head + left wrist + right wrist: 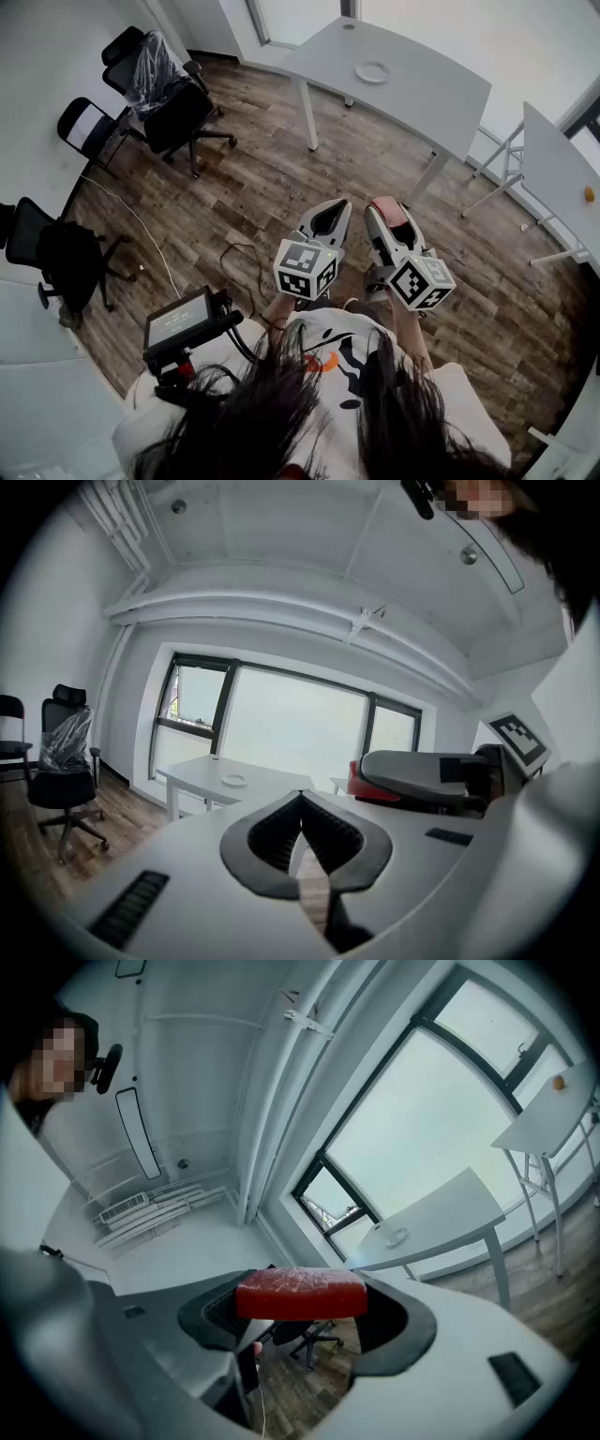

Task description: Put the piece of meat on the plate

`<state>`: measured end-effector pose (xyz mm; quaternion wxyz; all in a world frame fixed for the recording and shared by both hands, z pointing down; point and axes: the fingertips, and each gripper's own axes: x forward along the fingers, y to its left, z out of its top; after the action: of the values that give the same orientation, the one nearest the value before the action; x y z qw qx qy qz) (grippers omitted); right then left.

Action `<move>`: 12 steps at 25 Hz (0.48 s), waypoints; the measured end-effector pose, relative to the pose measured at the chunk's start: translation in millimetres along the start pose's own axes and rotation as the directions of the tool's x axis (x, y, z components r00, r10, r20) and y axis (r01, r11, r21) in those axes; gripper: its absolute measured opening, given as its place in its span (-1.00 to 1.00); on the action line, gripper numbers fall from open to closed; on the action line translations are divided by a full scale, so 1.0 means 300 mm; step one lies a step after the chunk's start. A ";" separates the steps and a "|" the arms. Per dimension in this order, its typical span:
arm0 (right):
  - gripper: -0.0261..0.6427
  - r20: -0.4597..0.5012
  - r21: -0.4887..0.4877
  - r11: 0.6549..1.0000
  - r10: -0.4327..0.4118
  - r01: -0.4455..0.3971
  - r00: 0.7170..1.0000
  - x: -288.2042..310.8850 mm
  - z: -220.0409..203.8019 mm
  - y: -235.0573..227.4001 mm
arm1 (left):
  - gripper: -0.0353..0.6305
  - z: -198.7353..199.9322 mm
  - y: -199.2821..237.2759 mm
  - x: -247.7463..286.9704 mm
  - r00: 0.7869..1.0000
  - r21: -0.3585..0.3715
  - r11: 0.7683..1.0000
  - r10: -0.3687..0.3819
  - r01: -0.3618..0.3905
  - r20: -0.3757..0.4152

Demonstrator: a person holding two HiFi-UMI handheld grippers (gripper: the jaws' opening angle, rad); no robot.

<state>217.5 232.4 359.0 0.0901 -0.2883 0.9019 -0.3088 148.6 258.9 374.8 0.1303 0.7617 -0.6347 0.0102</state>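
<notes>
Dark hair (309, 412) of the person fills the near edge. Far across the wooden floor (272, 178) stands a white tabletop (422, 89). The left gripper (330, 208) has its jaws pressed together on nothing. Just right of it, the right gripper (387, 212) pinches the piece of meat (300, 1295) (a red slab), well apart from the plate (372, 71) on that far tabletop.

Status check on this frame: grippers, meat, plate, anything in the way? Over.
Left gripper shut, empty. Right gripper shut on piece of meat. Plate on table ahead, not yet reached. Chairs off to the left, not between.
</notes>
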 end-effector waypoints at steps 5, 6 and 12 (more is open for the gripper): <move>0.05 0.005 0.009 1.000 0.008 -0.008 1.000 0.007 0.005 -0.002 | -0.88 -0.006 0.000 0.006 1.000 0.000 1.000 -0.003 0.003 -0.001; 0.05 0.005 0.013 1.000 0.008 -0.008 1.000 0.006 0.003 -0.004 | -0.88 -0.008 0.001 0.005 1.000 0.000 1.000 -0.002 0.002 -0.001; 0.05 -0.005 0.015 1.000 -0.003 0.004 1.000 0.051 -0.002 0.000 | -0.88 -0.002 0.049 0.020 1.000 -0.006 1.000 -0.006 0.006 -0.010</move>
<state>204.7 223.8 359.7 0.0894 -0.2884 0.8993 -0.3163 135.7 251.0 379.2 0.1360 0.7629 -0.6319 0.0119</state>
